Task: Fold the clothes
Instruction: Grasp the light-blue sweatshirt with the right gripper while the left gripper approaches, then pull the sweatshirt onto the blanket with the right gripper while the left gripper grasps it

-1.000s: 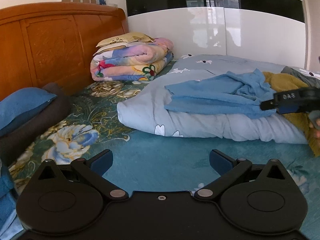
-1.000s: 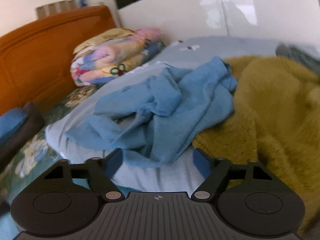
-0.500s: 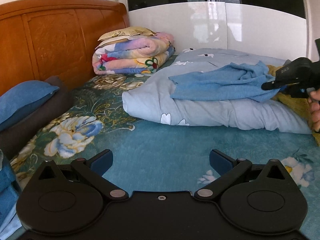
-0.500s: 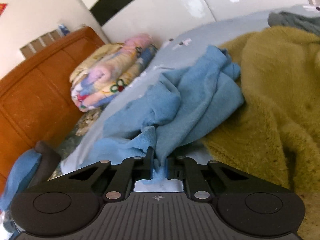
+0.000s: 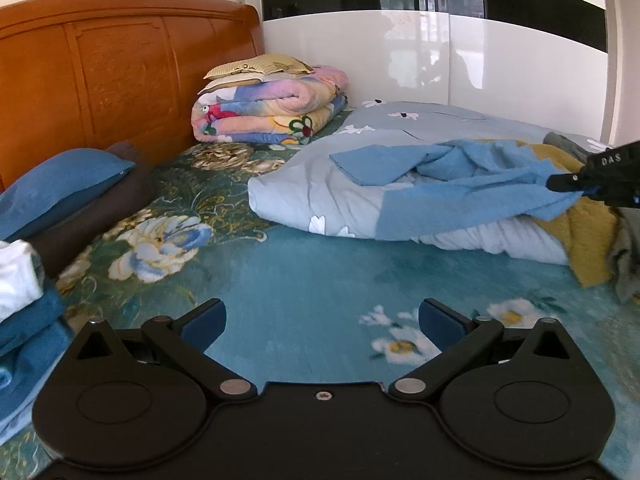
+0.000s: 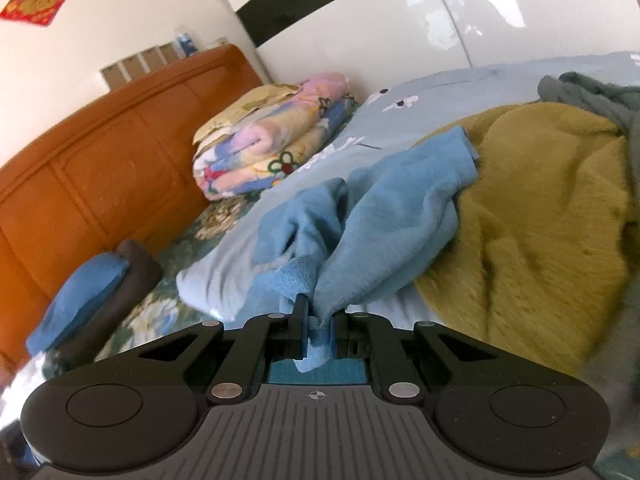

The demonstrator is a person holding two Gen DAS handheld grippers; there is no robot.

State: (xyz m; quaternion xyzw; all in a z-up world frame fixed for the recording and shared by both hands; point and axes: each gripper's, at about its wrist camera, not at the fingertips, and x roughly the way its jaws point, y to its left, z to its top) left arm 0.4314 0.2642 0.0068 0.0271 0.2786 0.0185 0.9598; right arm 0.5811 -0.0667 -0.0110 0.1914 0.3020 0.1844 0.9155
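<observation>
A light blue fleece garment [image 5: 460,184] lies crumpled on a pale grey duvet [image 5: 320,196]. My right gripper [image 6: 318,322] is shut on a corner of this blue garment [image 6: 384,232], and the cloth stretches up from the duvet toward it. In the left wrist view the right gripper [image 5: 560,182] shows at the right edge, holding the cloth. My left gripper [image 5: 322,318] is open and empty above the teal floral bedsheet [image 5: 320,280], well short of the garment. A mustard fleece garment [image 6: 540,220] lies just right of the blue one.
A wooden headboard [image 5: 100,76] stands at the left. A folded floral blanket with a pillow [image 5: 272,108] sits near it. A blue pillow on a dark one [image 5: 60,188] lies left. Folded clothes [image 5: 20,312] are stacked at the near left. A grey-green garment [image 6: 592,92] lies beyond the mustard one.
My right gripper closed on the blue garment's corner and lifted it, pulling the cloth out across the duvet. My left gripper drew back and up, staying open.
</observation>
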